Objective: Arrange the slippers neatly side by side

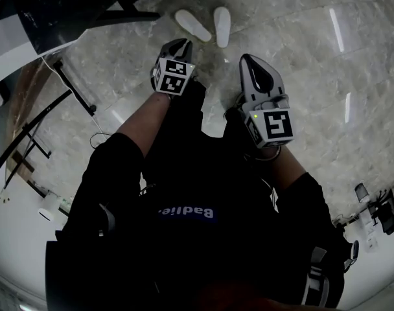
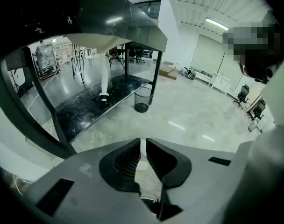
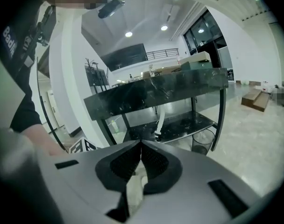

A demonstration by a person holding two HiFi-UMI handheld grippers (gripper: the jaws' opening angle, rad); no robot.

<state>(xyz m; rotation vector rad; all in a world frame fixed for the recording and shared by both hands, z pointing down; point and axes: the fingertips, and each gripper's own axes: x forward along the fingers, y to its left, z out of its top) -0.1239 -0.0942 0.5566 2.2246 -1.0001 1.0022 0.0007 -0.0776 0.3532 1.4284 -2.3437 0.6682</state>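
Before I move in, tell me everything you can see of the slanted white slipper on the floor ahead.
The slanted slipper is plain white, a long flat oval. It is too small in the head view to tell its material or strap. It lies flat on the pale marbled floor, its far end angled left, away from the other slipper, which lies nearly straight. Their near ends come close but seem apart, so the pair is splayed. Nothing holds it.

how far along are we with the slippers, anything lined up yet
Barely started, it seems. Done: nothing. The left slipper and right slipper lie close together on the floor, but splayed in a V, not parallel. In hand: nothing. The left gripper and right gripper are short of them, jaws together and empty. Left: turn one slipper to sit square beside the other.
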